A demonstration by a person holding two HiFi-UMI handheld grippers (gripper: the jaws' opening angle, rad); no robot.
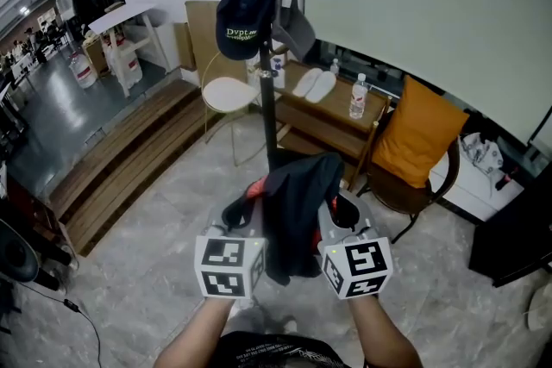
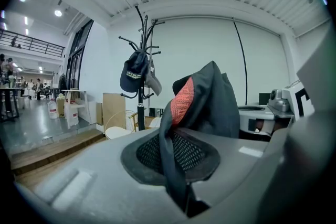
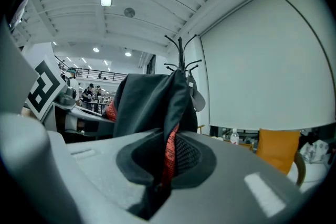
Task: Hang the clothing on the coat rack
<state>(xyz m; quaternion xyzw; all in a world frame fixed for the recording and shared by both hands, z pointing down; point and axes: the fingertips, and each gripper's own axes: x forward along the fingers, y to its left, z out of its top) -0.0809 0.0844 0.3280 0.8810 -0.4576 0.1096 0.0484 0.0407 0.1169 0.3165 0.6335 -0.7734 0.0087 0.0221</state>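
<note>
Two grips, left tool (image 1: 248,207) and right tool (image 1: 332,215), pinched on limp, light garment (image 1: 293,202); collar best for coat rack (image 1: 268,108).

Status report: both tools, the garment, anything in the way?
Left tool, right tool: both shut on dark garment. Garment unhung, short of coat rack. Two caps on its hooks; others free.

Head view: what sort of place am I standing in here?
Probably a staged lounge corner inside a big open hall: a black metal coat rack, an orange cushion on a wooden chair, and distant people beyond.
</note>
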